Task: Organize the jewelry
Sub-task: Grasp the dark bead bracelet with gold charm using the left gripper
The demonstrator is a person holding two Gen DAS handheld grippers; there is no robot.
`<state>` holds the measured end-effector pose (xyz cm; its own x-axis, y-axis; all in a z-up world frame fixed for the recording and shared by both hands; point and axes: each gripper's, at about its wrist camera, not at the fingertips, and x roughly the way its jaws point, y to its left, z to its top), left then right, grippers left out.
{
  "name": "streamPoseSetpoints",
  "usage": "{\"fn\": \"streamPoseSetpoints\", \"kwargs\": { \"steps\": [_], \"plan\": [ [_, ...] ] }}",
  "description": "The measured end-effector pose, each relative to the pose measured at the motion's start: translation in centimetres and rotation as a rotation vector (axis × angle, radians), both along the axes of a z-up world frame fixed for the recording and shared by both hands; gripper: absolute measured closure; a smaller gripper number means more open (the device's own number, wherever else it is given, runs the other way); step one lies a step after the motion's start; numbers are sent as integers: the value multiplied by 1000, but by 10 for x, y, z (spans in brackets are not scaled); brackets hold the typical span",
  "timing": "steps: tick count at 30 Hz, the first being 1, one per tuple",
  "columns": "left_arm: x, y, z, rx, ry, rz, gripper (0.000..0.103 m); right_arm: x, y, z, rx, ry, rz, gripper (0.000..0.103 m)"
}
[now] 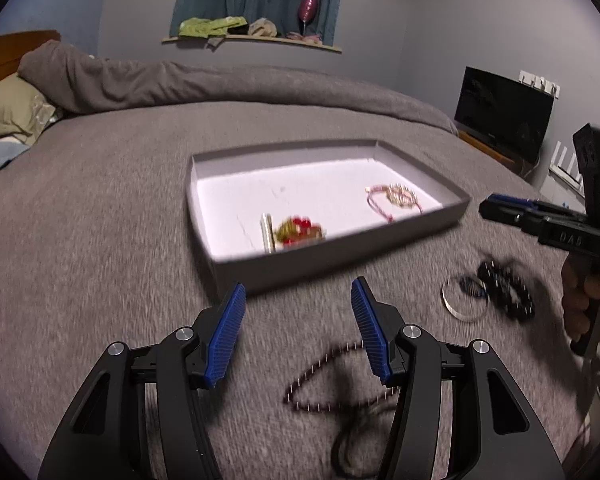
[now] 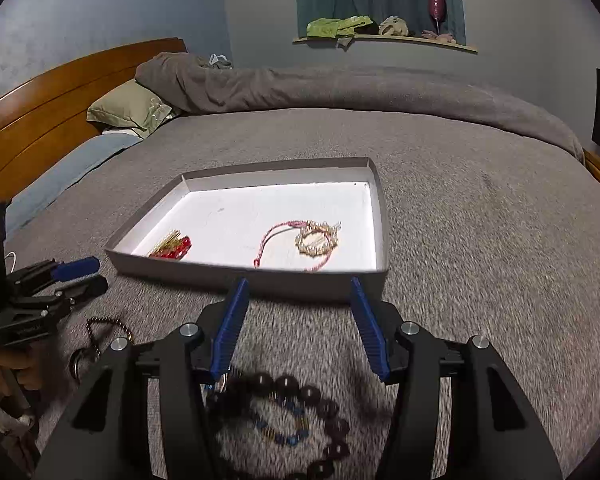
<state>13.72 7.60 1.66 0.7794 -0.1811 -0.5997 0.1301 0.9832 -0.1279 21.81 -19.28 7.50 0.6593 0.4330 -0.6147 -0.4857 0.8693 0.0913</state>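
Motion smears most of what lies on the grey blanket (image 1: 100, 240). The red and gold piece (image 1: 298, 232) in the tray (image 1: 340, 258) is a blur, its near part hidden behind the tray's front wall. The dark bead chain (image 1: 320, 380) runs under the left gripper's finger. The big dark bead bracelet (image 2: 300, 420) is cut by the picture's lower edge. The silver bangle (image 1: 464, 298) overlaps a fuzzy black bead heap (image 1: 508, 288).

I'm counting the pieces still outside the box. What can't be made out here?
- Right wrist view: dark bead bracelet, blurred, partly behind the right gripper and cut by the bottom edge.
- Left wrist view: thin chain, blurred, far end behind the left gripper.
- Red piece, blurred, part-hidden by the box wall.
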Motion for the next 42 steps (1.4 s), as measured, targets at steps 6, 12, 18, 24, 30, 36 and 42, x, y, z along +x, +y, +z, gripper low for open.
{"fn": "streamPoseSetpoints", "kwargs": {
  "steps": [6,12,18,24,30,36,42],
  "plan": [
    [-8,-3,-13,16,43,-17,48,-22,-17,-5,17,3,-18,49],
    [-7,-16,-23,61,82,-80,64,-44,-31,-15,12,11,-34,48],
    [-5,-16,-29,91,92,-76,97,-61,-40,-27,6,22,-47,45],
    [-7,5,-23,48,53,12,97,-69,-40,-32,13,32,-45,45],
    [-9,11,-25,43,61,20,97,-67,-42,-37,-1,50,-64,51],
    [-3,6,-30,55,87,18,85,-68,-44,-45,-12,85,-72,73],
    [0,4,-33,66,105,12,82,-68,-45,-48,-15,113,-74,76]
  ]
}}
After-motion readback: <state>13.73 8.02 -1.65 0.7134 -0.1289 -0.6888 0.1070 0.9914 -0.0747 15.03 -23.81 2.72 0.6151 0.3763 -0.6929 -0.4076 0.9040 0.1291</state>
